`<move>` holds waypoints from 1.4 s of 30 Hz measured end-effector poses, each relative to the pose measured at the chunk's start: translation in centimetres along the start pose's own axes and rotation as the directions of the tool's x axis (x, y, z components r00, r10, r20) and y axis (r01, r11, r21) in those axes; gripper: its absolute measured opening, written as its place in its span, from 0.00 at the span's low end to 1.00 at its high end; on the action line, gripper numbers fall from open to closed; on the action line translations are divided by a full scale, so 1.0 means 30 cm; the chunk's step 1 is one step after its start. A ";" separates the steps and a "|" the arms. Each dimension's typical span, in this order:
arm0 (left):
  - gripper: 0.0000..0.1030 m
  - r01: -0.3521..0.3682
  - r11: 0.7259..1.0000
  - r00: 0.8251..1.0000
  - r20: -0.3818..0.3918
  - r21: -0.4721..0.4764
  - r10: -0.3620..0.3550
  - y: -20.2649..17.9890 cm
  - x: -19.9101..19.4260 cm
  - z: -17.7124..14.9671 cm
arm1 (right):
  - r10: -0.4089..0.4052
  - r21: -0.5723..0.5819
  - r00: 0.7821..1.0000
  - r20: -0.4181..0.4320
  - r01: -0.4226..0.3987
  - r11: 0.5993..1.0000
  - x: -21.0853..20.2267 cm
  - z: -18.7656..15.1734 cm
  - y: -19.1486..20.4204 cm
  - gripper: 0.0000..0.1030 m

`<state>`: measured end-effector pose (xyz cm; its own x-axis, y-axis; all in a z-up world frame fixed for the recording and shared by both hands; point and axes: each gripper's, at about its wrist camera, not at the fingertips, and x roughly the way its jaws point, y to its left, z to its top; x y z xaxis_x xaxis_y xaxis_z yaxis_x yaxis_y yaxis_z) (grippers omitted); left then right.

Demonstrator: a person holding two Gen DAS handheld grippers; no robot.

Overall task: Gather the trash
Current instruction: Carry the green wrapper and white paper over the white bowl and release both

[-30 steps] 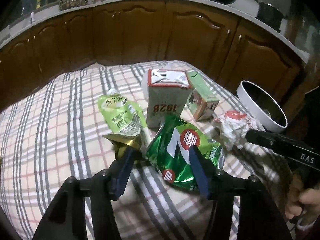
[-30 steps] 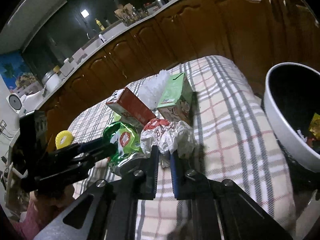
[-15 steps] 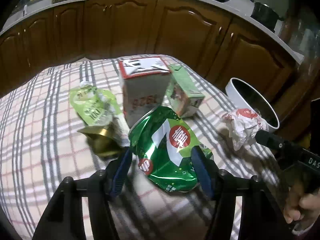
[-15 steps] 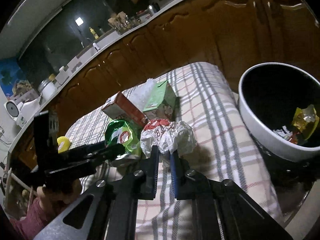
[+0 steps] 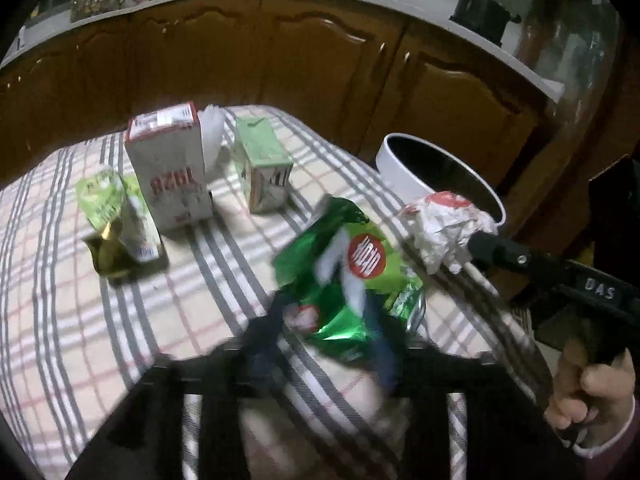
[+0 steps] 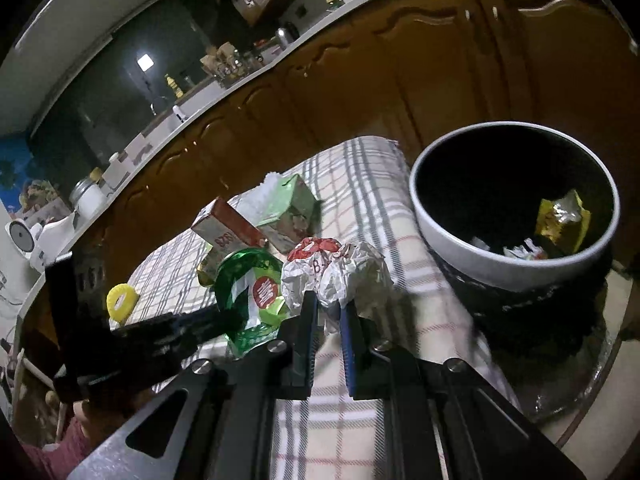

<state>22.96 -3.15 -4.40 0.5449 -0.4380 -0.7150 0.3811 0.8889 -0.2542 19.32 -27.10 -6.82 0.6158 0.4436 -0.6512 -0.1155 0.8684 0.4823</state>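
Right gripper (image 6: 328, 312) is clamped on the crumpled wrapper (image 6: 340, 268), held above the cloth (image 6: 360, 168) beside the bin (image 6: 516, 268). Left gripper (image 5: 328, 320) jaws are closing around the green bag (image 5: 352, 276), lifted off the cloth.

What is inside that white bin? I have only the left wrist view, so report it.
Observer: The right wrist view looks into the white bin. It already holds a yellow wrapper and some crumpled scraps.
Operator: Confirm the right gripper's hold on the paper ball.
Observer: The right gripper is shut on the crumpled paper wrapper, with a fold of paper pinched between its fingers.
Operator: Tell me where the ball stands relative to the bin.
Observer: It is beside the bin, not over the opening. A strip of checked cloth shows between them.
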 end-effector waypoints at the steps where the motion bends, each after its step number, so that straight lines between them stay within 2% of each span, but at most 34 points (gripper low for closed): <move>1: 0.55 -0.009 1.000 1.000 -0.003 -0.007 0.009 0.001 0.008 -0.001 | -0.002 0.005 1.000 0.001 0.002 1.000 -0.004 -0.004 -0.007 0.10; 4: 0.65 0.014 0.997 1.000 -0.027 -0.074 -0.016 0.019 0.032 0.014 | -0.006 0.015 1.000 0.005 0.006 1.000 -0.014 -0.011 -0.026 0.10; 9: 0.69 0.045 0.987 0.998 -0.030 -0.153 -0.050 0.025 0.065 0.031 | -0.007 0.027 1.000 0.012 0.006 1.000 -0.026 -0.020 -0.043 0.10; 12: 0.59 0.070 0.988 0.997 -0.016 -0.137 -0.073 0.005 0.084 0.040 | -0.006 0.034 1.000 0.017 0.006 0.999 -0.032 -0.030 -0.057 0.10; 14: 0.33 0.113 0.989 0.993 -0.009 -0.096 -0.115 -0.035 0.086 0.040 | -0.008 0.042 1.000 0.019 0.008 0.999 -0.036 -0.036 -0.066 0.10; 17: 0.16 0.092 0.996 0.996 -0.005 -0.016 -0.092 -0.094 0.101 0.040 | -0.013 0.050 1.000 0.025 0.011 0.999 -0.051 -0.045 -0.080 0.10; 20: 0.13 0.071 0.997 0.997 0.017 0.035 -0.071 -0.141 0.092 0.041 | -0.019 0.056 0.999 0.039 0.017 0.998 -0.073 -0.044 -0.094 0.10; 36: 0.12 0.087 0.993 0.993 0.075 0.077 -0.093 -0.265 0.094 0.153 | -0.074 0.076 0.990 0.119 0.065 0.995 -0.178 0.033 -0.190 0.10; 42: 0.12 0.099 0.990 0.991 0.078 0.097 -0.106 -0.313 0.143 0.204 | -0.114 0.069 0.984 0.140 0.105 0.992 -0.200 0.083 -0.238 0.10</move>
<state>26.29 -14.19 -1.10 0.5577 -0.5393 -0.6310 0.5039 0.8240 -0.2590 18.41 -36.51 -4.89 0.7280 0.3060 -0.6135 0.0044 0.8928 0.4504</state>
